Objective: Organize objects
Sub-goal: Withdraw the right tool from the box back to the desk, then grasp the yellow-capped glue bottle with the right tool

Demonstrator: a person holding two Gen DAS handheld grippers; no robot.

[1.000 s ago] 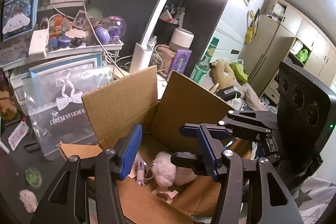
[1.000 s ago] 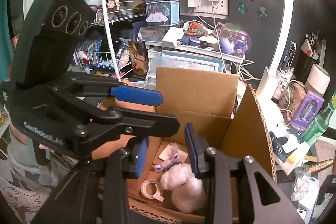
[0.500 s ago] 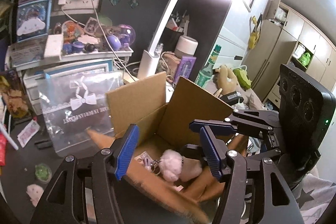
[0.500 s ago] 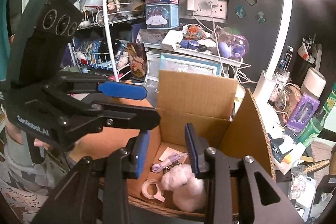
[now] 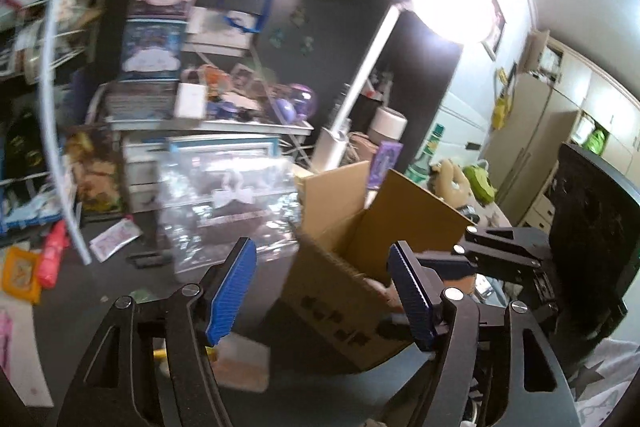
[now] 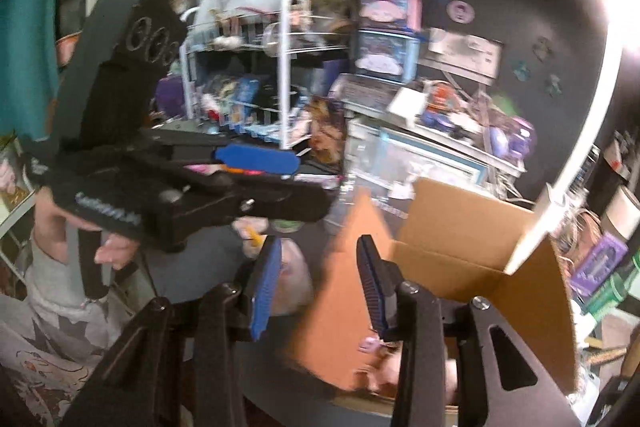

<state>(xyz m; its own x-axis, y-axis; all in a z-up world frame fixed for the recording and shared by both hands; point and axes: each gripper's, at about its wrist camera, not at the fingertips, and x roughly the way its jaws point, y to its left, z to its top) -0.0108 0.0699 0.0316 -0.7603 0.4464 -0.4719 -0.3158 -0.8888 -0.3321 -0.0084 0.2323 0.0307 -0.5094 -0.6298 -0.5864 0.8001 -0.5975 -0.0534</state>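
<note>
On dark cluttered desk [image 5: 100,287], cardboard box [image 5: 340,291]

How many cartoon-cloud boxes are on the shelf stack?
2. The upper box sits on the lower box, stacked against the dark wall behind the clutter. Others may be hidden.

left black two-finger gripper with blue ribbed pads [image 5: 322,291]: angled downward, jaws apart and just been opening, nothing between the pads | right black two-finger gripper with blue ribbed pads [image 6: 316,287]: angled downward, jaws narrowly apart, just been opening, nothing gripped | person's hand [image 6: 116,251]: wrapped around left gripper's handle
</note>
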